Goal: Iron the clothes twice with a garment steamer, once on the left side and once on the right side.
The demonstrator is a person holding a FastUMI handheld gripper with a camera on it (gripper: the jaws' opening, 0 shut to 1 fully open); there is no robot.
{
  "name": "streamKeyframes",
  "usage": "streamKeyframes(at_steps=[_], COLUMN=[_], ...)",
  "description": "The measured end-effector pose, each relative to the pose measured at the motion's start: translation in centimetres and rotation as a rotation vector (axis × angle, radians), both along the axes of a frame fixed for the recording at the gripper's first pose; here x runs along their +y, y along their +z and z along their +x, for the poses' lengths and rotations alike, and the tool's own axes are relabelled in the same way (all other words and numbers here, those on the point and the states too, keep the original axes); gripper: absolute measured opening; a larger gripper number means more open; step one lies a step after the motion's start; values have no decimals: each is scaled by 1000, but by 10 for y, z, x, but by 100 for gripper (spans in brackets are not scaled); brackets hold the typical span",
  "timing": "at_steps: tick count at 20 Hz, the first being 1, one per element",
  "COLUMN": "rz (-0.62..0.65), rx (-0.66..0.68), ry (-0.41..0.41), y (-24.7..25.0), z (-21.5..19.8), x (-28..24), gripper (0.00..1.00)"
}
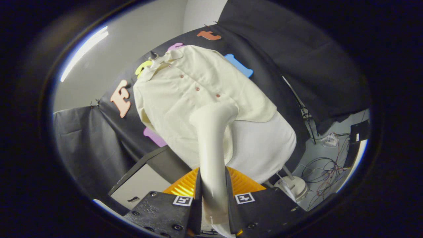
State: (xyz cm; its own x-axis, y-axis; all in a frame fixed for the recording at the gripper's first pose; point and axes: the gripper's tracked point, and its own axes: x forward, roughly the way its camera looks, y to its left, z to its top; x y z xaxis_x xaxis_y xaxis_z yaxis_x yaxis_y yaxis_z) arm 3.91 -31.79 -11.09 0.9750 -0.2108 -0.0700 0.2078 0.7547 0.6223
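A cream short-sleeved shirt (185, 99) with small red buttons hangs on a hanger against the black cloth wall, draped over a white upright ironing board (267, 145). My gripper (213, 195) is shut on the white handle of the garment steamer (211, 145), with both black fingers pressing on its sides. The steamer's head (214, 114) reaches up ahead of the fingers and rests against the shirt's lower middle, just below the lowest button. The whole view is tilted.
A round white base unit (294, 186) stands on the floor beside the board, right of the fingers. Loose cables (325, 172) lie on the floor beyond it. A dark-framed table edge (142, 165) runs left of the board.
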Motion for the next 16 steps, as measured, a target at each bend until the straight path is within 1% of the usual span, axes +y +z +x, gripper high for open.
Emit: streamKeyframes(at_steps=[5,8,11,16], rz=[-132,-239,-319,-407], rx=[-36,-14,-44,-67], ry=[40,68,103,116], y=[69,92,123,159], z=[-14,-21,-27,-34], x=[83,137,196,271], gripper=[32,32,32,32])
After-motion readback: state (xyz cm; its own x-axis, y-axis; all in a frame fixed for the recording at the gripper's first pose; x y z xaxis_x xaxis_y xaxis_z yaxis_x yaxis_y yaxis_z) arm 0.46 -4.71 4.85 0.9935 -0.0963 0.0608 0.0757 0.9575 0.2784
